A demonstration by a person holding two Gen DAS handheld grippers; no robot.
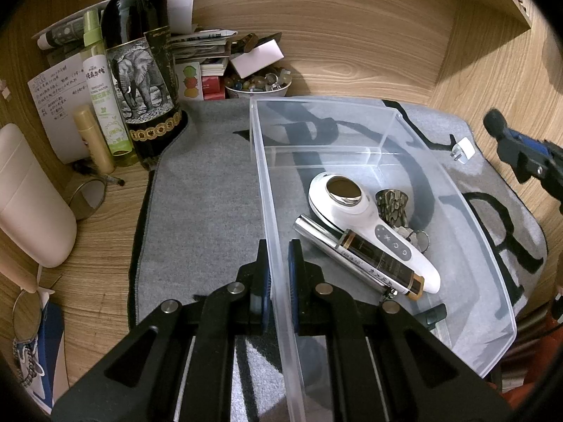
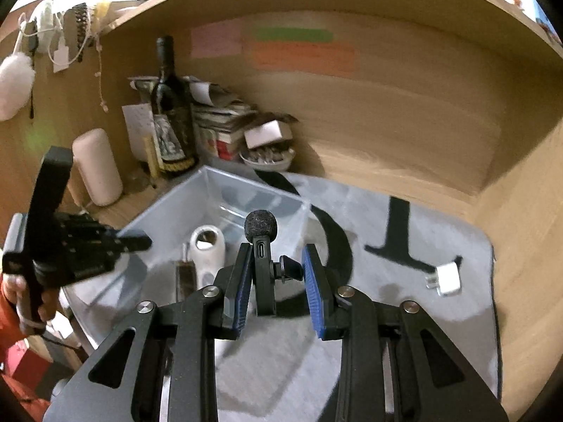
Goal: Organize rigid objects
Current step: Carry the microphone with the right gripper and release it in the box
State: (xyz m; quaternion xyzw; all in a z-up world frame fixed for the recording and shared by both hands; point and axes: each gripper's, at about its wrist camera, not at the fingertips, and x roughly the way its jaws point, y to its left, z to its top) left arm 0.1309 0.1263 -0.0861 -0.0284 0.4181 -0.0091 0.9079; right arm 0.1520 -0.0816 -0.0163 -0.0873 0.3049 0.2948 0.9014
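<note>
Wooden desk (image 1: 116, 242) with a grey mat (image 1: 207, 197), clutter in the back corner: wine bottle (image 1: 140, 70), spray bottle (image 1: 105, 95), bowl of stones (image 1: 258, 86). My left claw (image 1: 279, 281) is pinching the near wall of the clear plastic bin (image 1: 492, 281), which sits on the mat and holds a white handheld device (image 1: 369, 221), a silver tube (image 1: 337, 246), a dark vial (image 1: 383, 262) and a small metal cup (image 1: 392, 204). My right claw (image 2: 279, 281) is spread partway with a small black microphone (image 2: 262, 263) between its pads, resting on the left pad (image 2: 242, 292) and apart from the right one, above the mat just beside the bin; a white plug (image 2: 445, 277) lies on the mat to the right.
</note>
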